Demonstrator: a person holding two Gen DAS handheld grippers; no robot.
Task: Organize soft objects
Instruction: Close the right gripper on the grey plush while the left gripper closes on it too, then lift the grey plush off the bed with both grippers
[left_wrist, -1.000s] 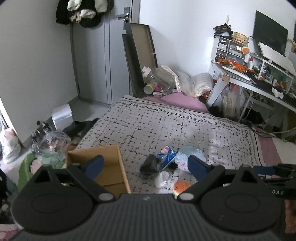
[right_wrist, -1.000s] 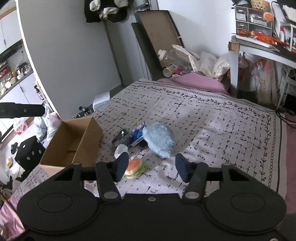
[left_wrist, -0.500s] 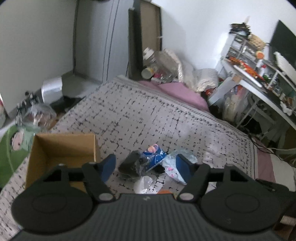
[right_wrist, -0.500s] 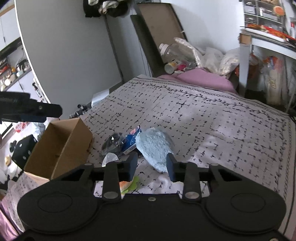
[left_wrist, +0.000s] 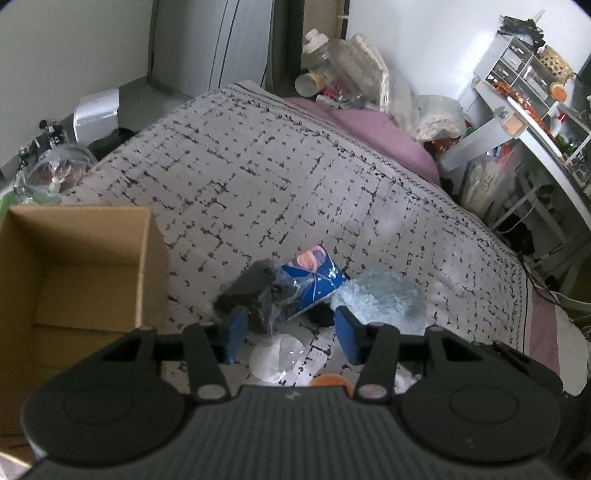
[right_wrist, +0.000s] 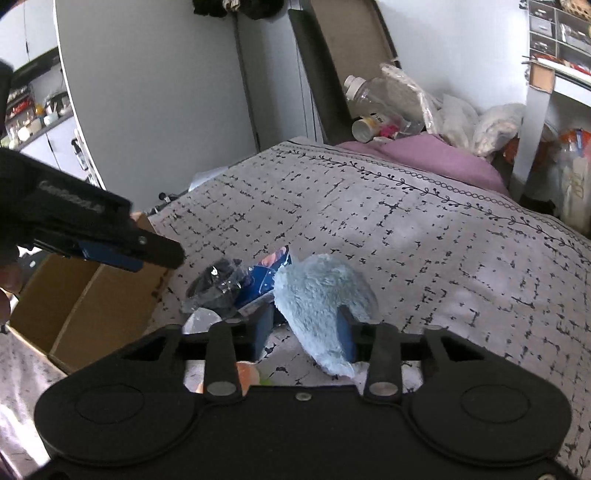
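The right gripper (right_wrist: 306, 328) is sitting half-open, its fingers straddling the light-blue plush (right_wrist: 325, 299) on the bedspread (right_wrist: 424, 236). The left gripper (left_wrist: 291, 338) is hovering wide open above the bagged dark item (left_wrist: 255, 291). Further left, the cardboard box (left_wrist: 74, 269) is standing open.

Hardly anything here can be read. The side of the left gripper (right_wrist: 110, 254), above the cardboard box (right_wrist: 92, 295), carries pale raised lettering, but it is too blurred to make out. The small cup (right_wrist: 365, 127) lying past the far end of the patterned blanket (right_wrist: 406, 229) has dark print, also illegible.
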